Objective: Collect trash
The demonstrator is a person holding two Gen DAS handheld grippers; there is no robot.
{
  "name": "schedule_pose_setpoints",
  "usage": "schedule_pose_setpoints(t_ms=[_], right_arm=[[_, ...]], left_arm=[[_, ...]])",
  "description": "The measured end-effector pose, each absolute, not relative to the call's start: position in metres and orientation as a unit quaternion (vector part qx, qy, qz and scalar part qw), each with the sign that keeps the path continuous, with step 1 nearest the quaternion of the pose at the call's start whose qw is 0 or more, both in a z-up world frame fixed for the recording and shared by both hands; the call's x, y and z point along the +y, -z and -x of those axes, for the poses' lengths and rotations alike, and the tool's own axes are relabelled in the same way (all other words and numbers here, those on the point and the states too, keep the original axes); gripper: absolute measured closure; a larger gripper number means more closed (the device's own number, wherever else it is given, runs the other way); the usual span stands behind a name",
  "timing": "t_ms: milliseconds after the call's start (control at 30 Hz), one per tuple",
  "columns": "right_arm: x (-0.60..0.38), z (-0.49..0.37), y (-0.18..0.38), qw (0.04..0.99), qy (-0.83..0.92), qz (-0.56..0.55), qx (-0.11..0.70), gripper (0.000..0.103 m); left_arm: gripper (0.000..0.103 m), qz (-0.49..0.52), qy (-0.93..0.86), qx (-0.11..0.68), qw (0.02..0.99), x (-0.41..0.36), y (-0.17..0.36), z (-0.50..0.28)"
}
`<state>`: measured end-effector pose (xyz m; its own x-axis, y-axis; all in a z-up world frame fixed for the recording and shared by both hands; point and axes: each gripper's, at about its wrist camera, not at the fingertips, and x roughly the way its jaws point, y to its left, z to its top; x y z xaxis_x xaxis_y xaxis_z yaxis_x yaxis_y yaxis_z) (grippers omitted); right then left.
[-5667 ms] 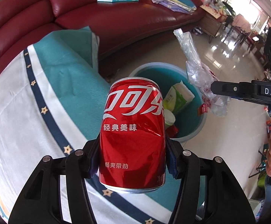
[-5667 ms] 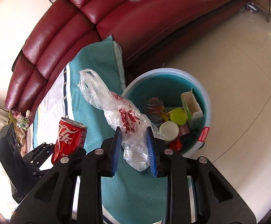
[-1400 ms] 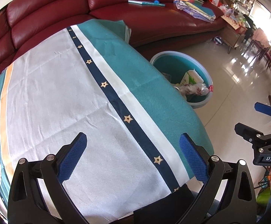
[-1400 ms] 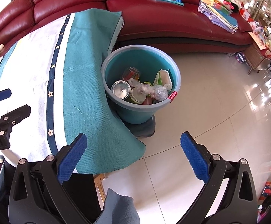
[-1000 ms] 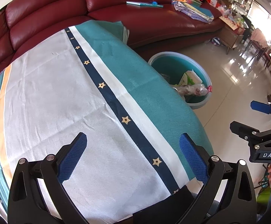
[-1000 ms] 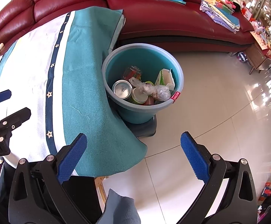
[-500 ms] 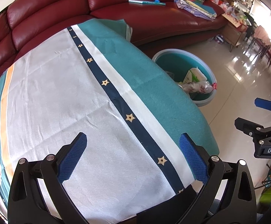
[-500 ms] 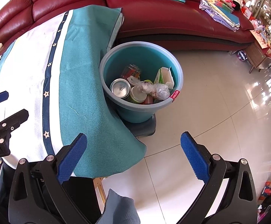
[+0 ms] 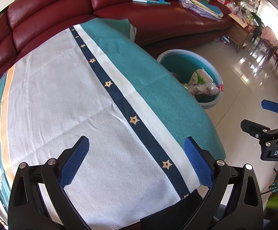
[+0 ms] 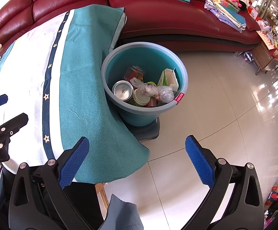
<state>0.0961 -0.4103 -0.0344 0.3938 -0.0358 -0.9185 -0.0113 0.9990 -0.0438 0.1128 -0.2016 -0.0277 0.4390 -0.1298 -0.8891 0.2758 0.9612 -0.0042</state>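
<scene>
Left tool [image 9: 137, 147]: blue-padded fingers spread wide, nothing between them, held over the desk's teal, white and navy star-striped cloth [image 9: 66, 99]. Right tool [image 10: 137, 149]: also wide apart and empty, off the desk edge above the glossy tiled floor [image 10: 215, 118].

All trash in sight sits in the round teal plastic bucket [image 10: 108, 71] on the floor, pressed against the hanging cloth. No loose litter shows on the cloth.

Handling, as judged: the upright silver-topped drink can [image 10: 122, 90] is light, thin-walled and dents easily; take it across the body, gently. The crumpled clear plastic bag [image 10: 159, 93] is soft, slippery, near weightless; pinch a bunched fold. The green-and-white carton [image 10: 168, 79] is stiff enough to grip by its flat sides.

Views: the right wrist looks down into the bucket and shows the can, a lidded cup and the dark base underneath. The left wrist sees only the bucket's far rim, carton and bag, but covers nearly the whole desk top and the red leather sofa [image 9: 43, 19] behind.
</scene>
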Motion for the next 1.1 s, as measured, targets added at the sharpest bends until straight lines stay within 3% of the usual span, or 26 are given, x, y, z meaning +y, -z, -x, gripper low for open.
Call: schedule_pose_setpoints(t_ms=[1100], right_arm=[[-0.410,-0.108,0.031,0.834,0.003,0.026,0.551,0.007]], left_arm=[[0.004,-0.063,0.112,0.521,0.844,-0.196,0.031,-0.116]])
